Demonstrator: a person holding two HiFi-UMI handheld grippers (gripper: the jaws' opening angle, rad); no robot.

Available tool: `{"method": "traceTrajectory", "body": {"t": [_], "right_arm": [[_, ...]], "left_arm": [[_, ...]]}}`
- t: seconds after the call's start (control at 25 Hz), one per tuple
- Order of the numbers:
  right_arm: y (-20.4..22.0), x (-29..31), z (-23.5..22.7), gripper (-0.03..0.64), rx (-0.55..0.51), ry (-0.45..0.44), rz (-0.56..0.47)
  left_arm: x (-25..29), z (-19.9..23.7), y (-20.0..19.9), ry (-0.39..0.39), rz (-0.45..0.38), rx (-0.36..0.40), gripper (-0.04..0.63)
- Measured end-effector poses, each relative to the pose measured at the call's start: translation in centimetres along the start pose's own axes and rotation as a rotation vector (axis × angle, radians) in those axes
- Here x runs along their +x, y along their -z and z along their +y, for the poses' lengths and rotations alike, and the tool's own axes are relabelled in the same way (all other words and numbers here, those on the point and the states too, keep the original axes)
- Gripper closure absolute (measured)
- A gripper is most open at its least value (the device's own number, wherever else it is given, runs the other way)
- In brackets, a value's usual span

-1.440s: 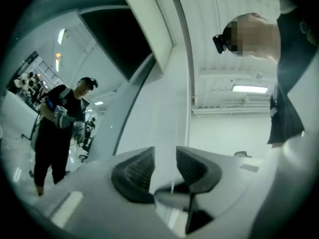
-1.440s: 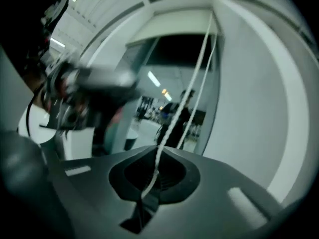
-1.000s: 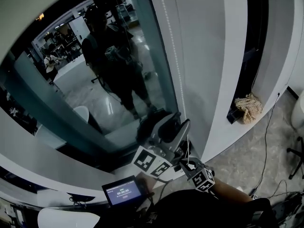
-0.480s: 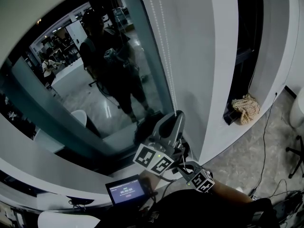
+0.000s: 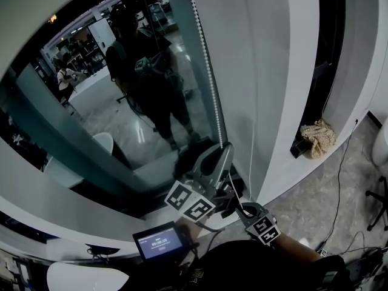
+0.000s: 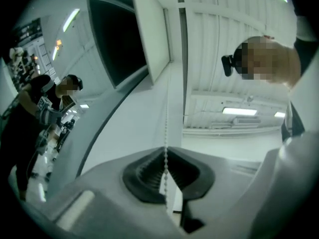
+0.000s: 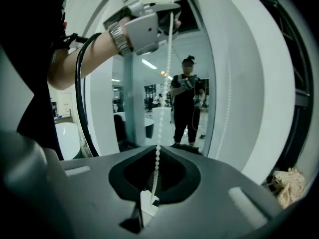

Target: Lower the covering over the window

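Lower centre, left gripper (image 5: 224, 149) has just clamped the bead chain (image 5: 206, 59); right gripper (image 5: 236, 202) pinches it below. Best pulled straight down, steadily.

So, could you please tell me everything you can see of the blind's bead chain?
The bead chain is a string of small white beads, seemingly plastic, hanging taut beside the window glass. The left gripper, its jaws just closed, pinches it higher up; the right gripper pinches it lower down.
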State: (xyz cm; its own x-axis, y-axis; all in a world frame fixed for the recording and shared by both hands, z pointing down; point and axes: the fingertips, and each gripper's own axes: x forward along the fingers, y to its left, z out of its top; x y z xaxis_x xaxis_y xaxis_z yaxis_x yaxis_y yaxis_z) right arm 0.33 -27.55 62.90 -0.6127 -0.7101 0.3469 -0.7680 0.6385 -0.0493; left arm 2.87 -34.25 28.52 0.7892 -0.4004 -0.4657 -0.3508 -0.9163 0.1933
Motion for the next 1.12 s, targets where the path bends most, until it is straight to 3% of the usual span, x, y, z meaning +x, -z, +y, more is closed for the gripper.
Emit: {"method": "traceTrajectory", "body": {"t": [0.08,0.12,0.16,0.28,0.36,0.48,0.56,0.72,0.84,0.96,1.12], "right_arm": [[-0.7,-1.2,-2.1,0.583,0.118,0.052,-0.056],[-1.4,-2.0,-3.1,0.514,0.188,0.065,-0.100],[-2.6,-2.9,-4.0,0.496,0.249,0.076,-0.158],[-9.4,-7.1,-6.0,0.497,0.323,0.121,-0.391],[-16.2,-10.3,-6.4,0.497,0.288,0.130,-0.552],[-26.7,-13.5,-5.2,0.503,0.123,0.095,-0.720],[-33.6,-14.8,-4.4,0.512,0.039,0.058,-0.793],[-44.4,-16.4,-3.7,0.491,0.029,-0.040,-0.838],[-50.6,-17.8,-4.3,0.485,0.009,-0.017,-0.868],[-55.0,-17.1,-5.0,0.458,0.005,-0.017,-0.870],[-58.9,-14.2,-5.6,0.458,0.089,-0.165,-0.864]], "left_arm": [[-0.4,0.4,0.2,-0.016,0.031,0.039,0.588],[-0.7,0.7,0.8,-0.028,0.060,0.048,0.588],[-1.2,1.1,1.7,-0.044,0.101,0.049,0.588],[-3.8,2.5,6.8,-0.092,0.243,0.025,0.588],[-6.5,3.3,11.3,-0.125,0.336,-0.048,0.589],[-10.9,3.4,18.5,-0.172,0.498,-0.188,0.588],[-13.3,2.3,22.4,-0.167,0.606,-0.213,0.588],[-16.9,-0.1,26.6,-0.152,0.724,-0.247,0.589],[-19.6,-1.0,28.9,-0.170,0.840,-0.261,0.594],[-21.4,-2.9,28.6,-0.144,0.851,-0.233,0.594],[-21.0,-4.1,29.4,-0.060,0.882,-0.185,0.594]]}}
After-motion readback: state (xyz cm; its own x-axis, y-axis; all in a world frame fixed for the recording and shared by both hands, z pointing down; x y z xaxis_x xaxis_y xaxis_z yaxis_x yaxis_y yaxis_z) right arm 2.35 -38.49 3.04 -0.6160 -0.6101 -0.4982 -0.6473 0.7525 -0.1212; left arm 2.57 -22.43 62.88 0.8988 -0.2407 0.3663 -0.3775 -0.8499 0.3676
